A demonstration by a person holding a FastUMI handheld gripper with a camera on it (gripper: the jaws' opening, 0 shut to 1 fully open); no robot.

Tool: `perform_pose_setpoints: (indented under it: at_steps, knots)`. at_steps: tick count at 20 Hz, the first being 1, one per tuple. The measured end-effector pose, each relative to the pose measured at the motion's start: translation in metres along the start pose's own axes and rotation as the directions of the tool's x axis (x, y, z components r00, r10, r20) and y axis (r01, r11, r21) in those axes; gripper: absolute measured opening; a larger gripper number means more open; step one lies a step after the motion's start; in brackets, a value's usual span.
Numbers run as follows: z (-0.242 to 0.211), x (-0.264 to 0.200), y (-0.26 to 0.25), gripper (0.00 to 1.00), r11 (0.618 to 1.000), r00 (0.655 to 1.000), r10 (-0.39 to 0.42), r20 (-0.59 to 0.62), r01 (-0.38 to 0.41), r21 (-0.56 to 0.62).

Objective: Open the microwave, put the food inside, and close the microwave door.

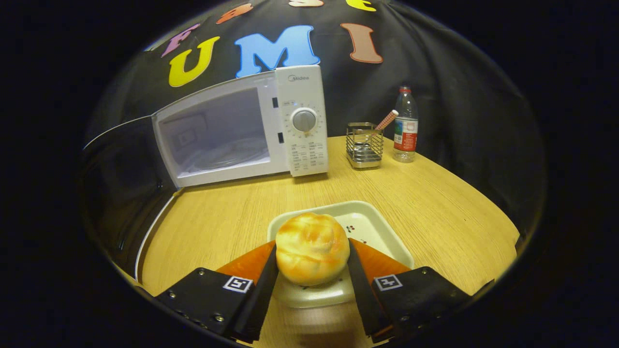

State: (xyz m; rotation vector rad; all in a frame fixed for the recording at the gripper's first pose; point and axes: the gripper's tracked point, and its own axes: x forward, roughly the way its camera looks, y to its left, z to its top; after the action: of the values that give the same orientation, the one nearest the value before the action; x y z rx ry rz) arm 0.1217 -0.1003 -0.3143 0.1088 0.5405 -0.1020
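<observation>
We are looking forward along the gripper (312, 270), whose two jaws are closing narrowly on a round golden bun (312, 248), one jaw pressing each side of it. The bun is sitting between the jaws, over the near end of a shallow white tray (375, 223) with rounded corners and a small dotted pattern on its inside. We cannot tell whether the bun is lifted off the tray or touching it. The tray is lying on a light wooden table (435, 208), toward the near edge.

Beyond the tray, toward the far left corner of the table, a white microwave (242, 128) is standing with its door (121, 179) swung open. The dark door is hanging out over the left edge of the table, and we are seeing into the pale cavity, where a glass turntable (227, 157) is lying on the floor. On the right of the microwave's front, a round dial (304, 120) is sitting above a panel of small print.

To the right of the microwave, near the far edge of the table, a metal wire holder (364, 145) is standing with a striped stick (387, 119) leaning out of it. Just beside the holder, on its right, a clear plastic bottle (405, 126) with a red cap and a label is standing upright.
</observation>
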Motion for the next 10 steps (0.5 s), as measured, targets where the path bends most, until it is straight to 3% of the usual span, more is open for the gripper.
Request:
perform_pose_setpoints:
  at_steps: [6, 10]
  knots:
    - [0.035, -0.012, 0.064, 0.76, 0.981, 0.979, 0.183, 0.088, -0.188, 0.056]
    - [0.055, -0.005, 0.104, 0.76, 0.962, 0.96, 0.257, 0.113, -0.265, 0.062]
